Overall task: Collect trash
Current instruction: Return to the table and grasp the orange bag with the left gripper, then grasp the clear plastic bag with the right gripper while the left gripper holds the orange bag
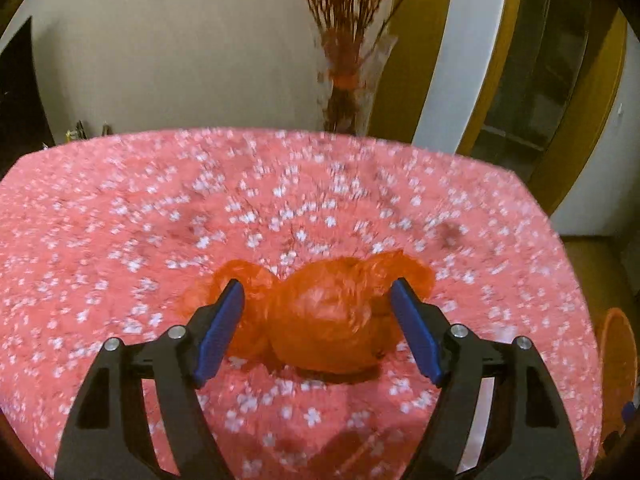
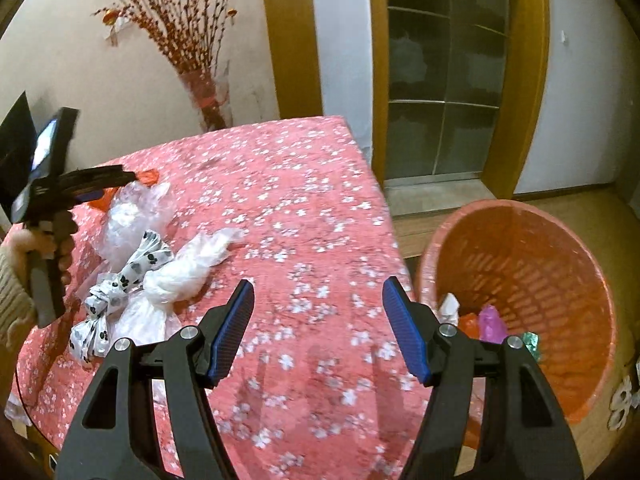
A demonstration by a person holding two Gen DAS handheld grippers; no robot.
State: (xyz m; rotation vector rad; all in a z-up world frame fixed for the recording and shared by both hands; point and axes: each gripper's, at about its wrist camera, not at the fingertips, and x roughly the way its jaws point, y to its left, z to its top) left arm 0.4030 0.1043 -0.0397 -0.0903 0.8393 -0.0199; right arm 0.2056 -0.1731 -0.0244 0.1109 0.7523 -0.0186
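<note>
In the left wrist view a knotted orange plastic bag (image 1: pixel 332 316) lies on the pink flowered tablecloth (image 1: pixel 120 220). My left gripper (image 1: pixel 318 292) is open, its blue pads on either side of the bag, not closed on it. In the right wrist view my right gripper (image 2: pixel 318 288) is open and empty above the cloth near the table's right edge. The left gripper (image 2: pixel 100 178) shows at far left, with a bit of the orange bag (image 2: pixel 147 176) beyond it. The orange waste basket (image 2: pixel 520 300) stands on the floor to the right, holding several scraps.
A clear bag (image 2: pixel 132 216), a white bag (image 2: pixel 188 268) and a white bag with black spots (image 2: pixel 120 284) lie on the table's left side. A vase of dried red branches (image 2: pixel 204 96) stands behind the table. A wooden door frame (image 2: pixel 516 80) is behind the basket.
</note>
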